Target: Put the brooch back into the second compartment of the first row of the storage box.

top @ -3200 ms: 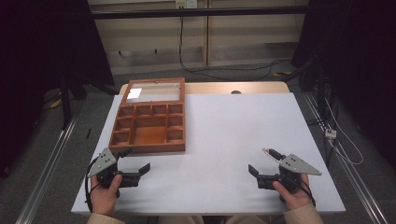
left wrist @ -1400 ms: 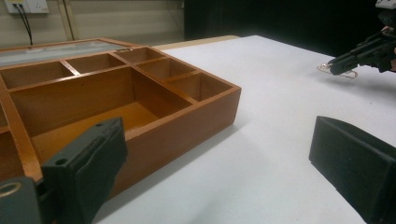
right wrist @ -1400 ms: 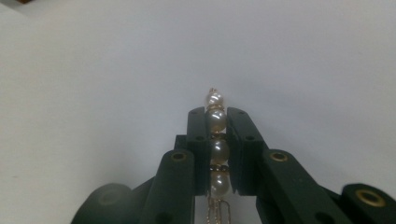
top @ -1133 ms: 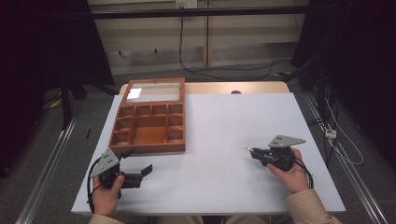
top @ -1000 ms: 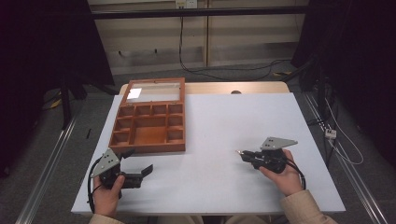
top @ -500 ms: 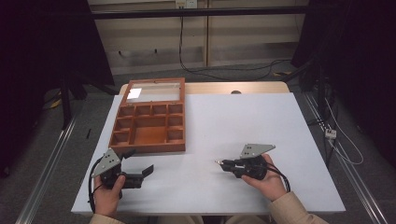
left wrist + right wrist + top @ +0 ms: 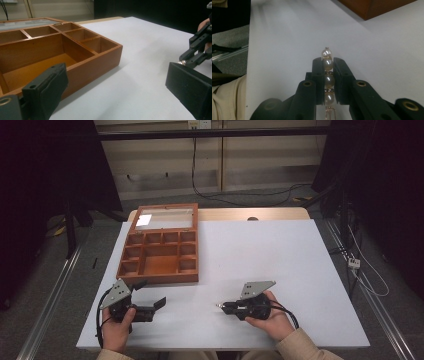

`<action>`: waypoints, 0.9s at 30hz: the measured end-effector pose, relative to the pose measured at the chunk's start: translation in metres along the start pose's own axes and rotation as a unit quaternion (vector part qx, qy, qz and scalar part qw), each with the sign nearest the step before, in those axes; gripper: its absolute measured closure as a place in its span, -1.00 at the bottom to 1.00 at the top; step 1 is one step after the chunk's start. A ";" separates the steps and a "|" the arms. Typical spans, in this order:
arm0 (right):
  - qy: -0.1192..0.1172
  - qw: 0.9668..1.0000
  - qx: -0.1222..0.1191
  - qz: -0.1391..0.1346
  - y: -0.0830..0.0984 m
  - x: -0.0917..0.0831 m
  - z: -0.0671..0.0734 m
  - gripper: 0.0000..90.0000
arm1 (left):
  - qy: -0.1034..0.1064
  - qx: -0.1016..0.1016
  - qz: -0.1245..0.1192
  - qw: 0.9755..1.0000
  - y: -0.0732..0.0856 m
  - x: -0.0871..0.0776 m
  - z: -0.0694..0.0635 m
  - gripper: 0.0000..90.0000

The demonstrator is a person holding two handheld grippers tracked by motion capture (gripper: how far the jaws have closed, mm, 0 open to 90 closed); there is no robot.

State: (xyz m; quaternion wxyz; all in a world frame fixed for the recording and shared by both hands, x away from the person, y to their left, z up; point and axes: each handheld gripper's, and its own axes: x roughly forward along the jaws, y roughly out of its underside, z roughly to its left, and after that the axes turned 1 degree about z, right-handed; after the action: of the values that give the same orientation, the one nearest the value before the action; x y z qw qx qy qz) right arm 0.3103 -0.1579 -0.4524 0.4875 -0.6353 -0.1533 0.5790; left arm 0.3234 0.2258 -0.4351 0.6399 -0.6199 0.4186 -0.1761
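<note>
Pearl hairpin (image 7: 327,75) clamped lengthwise between right gripper (image 7: 327,61) jaws, 1 pearl past tips, left gripper (image 7: 150,301) jaws wide, empty.

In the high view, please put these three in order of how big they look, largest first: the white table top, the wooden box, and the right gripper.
1. The white table top, clearly the largest.
2. The wooden box, which covers only the table's far left part.
3. The right gripper, the smallest, though it lies nearer the camera than the box; its jaws are shut on a string of pearls.

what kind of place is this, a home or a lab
Probably a lab or recording setup: a bare white table flanked by metal floor rails, loose cables, dark curtains, and a hand-held right gripper.
</note>
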 end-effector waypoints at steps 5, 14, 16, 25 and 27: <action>-0.015 1.000 -0.004 0.008 -0.001 0.010 0.006 0.77 | 0.003 0.001 0.003 1.000 0.000 0.001 -0.001 -0.91; 0.009 0.999 0.032 -0.034 -0.001 -0.003 -0.001 0.06 | 0.030 0.001 0.012 0.999 -0.002 0.010 -0.007 -0.91; 0.028 0.998 0.044 -0.043 0.001 -0.008 -0.004 -0.19 | 0.048 0.008 0.017 0.999 -0.004 0.015 -0.012 -0.91; 0.076 0.992 0.073 -0.076 0.013 -0.032 -0.017 -0.58 | 0.095 0.016 0.038 0.995 -0.008 0.030 -0.025 -0.91; 0.086 0.990 0.078 -0.080 0.016 -0.038 -0.019 -0.65 | 0.106 0.018 0.045 0.993 -0.008 0.034 -0.027 -0.91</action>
State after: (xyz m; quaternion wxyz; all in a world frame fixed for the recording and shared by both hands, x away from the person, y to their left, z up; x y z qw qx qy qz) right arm 0.3102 -0.2023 -0.4459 0.5919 -0.6283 -0.1153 0.4916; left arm 0.3251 0.1817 -0.4349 0.6103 -0.5670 0.5079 -0.2192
